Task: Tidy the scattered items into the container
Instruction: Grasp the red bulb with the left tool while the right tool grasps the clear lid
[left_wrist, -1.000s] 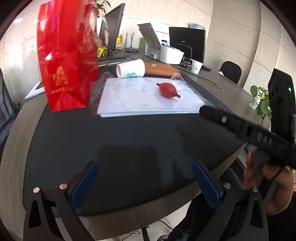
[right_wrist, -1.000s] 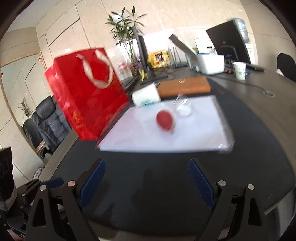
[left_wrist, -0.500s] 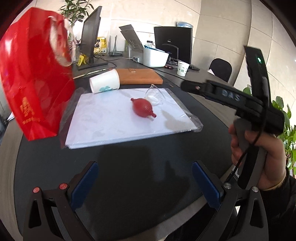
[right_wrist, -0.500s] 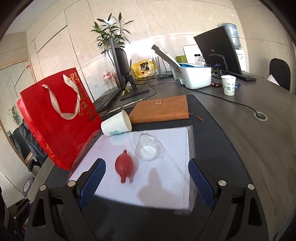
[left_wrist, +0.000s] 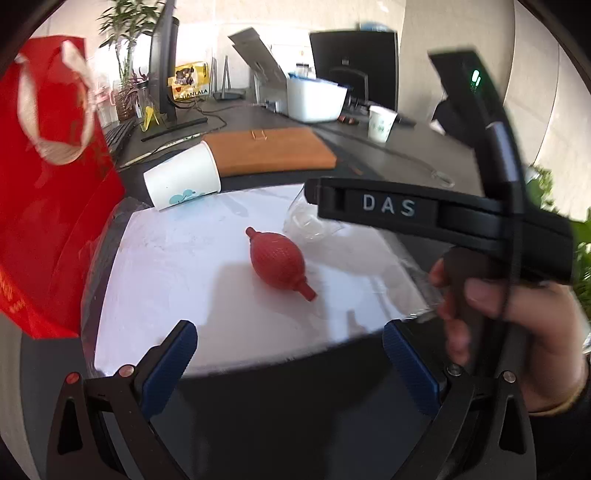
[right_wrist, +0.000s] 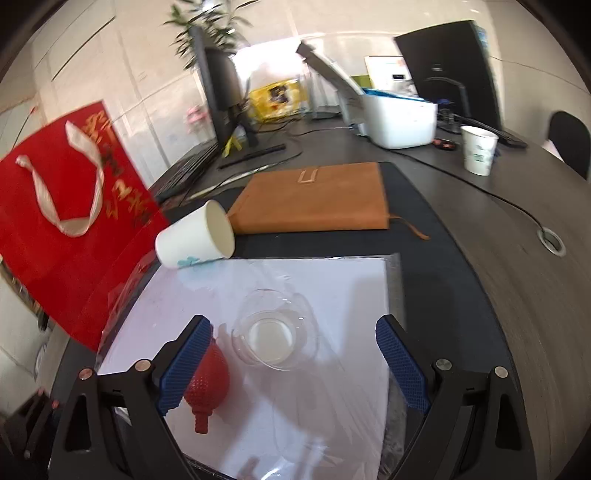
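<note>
Left of both grippers stands the red bag (right_wrist: 70, 206), upright at the mat's edge. Ahead of the spread, empty right gripper (right_wrist: 291, 358) lies the white sheet (right_wrist: 332, 295), with the brown notebook (right_wrist: 314, 199) beyond it. A paper cup (right_wrist: 195, 236) lies tipped at the sheet's far left corner, mouth toward the notebook. Between the right fingers sits a clear glass cup (right_wrist: 273, 336). The red bulb (left_wrist: 277, 260) lies just ahead of the open, empty left gripper (left_wrist: 290, 363), its long axis slanting, nozzle pointing near-right.
</note>
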